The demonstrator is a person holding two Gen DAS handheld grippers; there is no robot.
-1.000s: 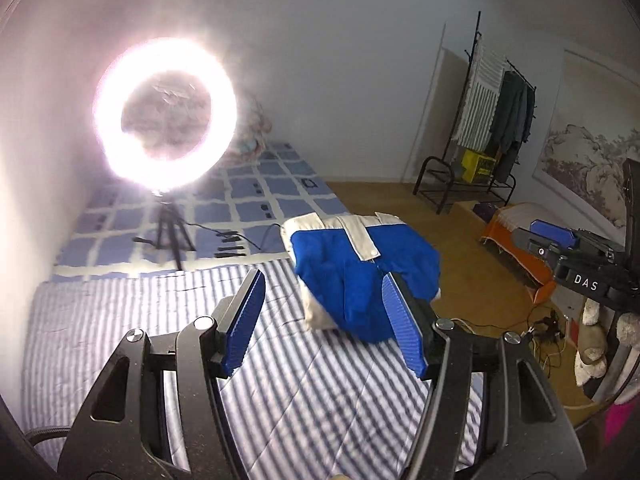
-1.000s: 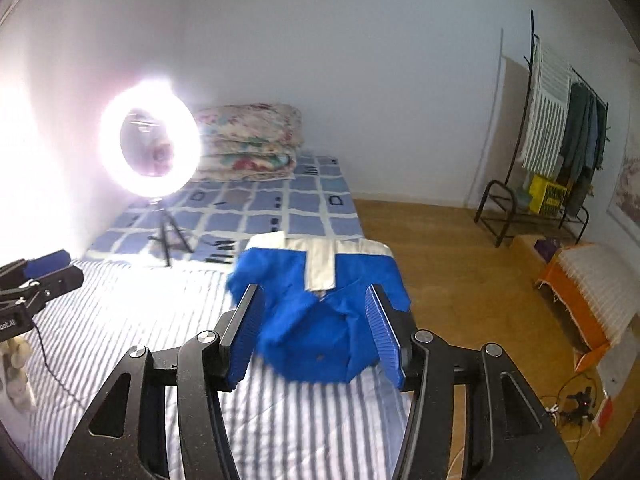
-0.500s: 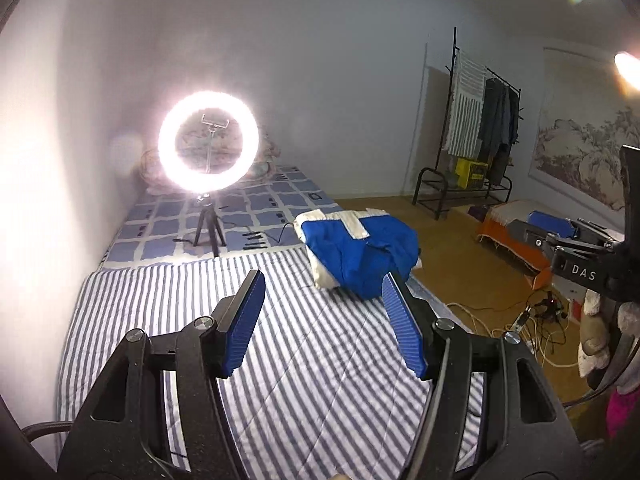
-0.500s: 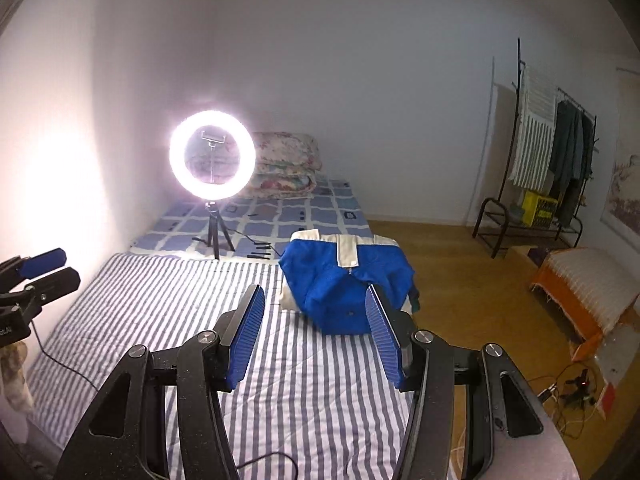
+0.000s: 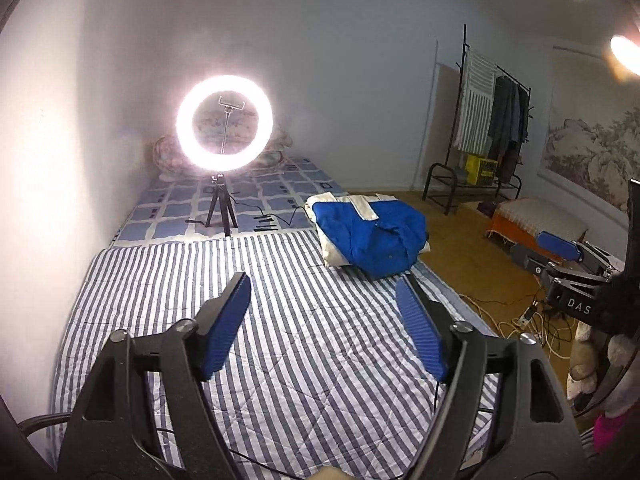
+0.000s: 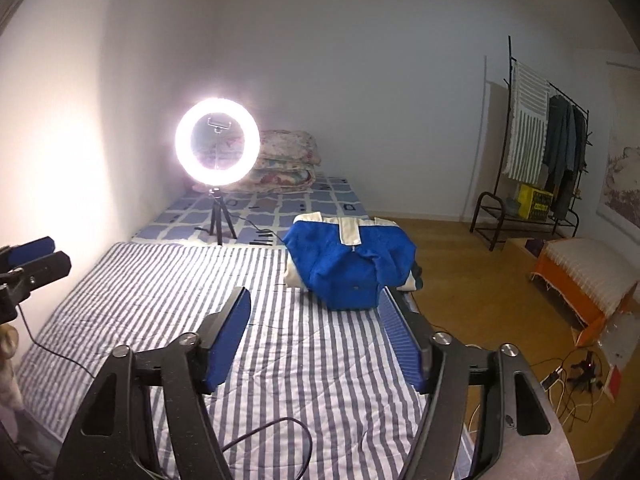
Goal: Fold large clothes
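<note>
The left gripper (image 5: pixel 322 312) is seen with its jaws spread wide, having just been opening, and nothing is held or touched between them; the right gripper (image 6: pixel 314 328) is likewise seen wide, its jaws also just opened further, with only bare bedding between its blue pads; the folded blue and cream jacket (image 6: pixel 350 262) is found ahead of the right jaws and slightly toward their right finger, apart from the tips, and in the left wrist view it is placed ahead of and beyond the right finger (image 5: pixel 370 238); the striped quilt (image 5: pixel 280 320) is spread beneath and ahead of both pairs of jaws, uncluttered apart from thin dark cables near the cameras; a lit ring light on a tripod (image 6: pixel 218 148) is stood further ahead, to the left of the jacket, with a stack of floral bedding (image 6: pixel 286 166) behind it; the bed's right edge is met just beyond the right fingers, past which the wooden floor (image 6: pixel 460 264) lies open as far as a clothes rack (image 6: pixel 532 152) and an orange-sided bench (image 6: pixel 580 276).
</note>
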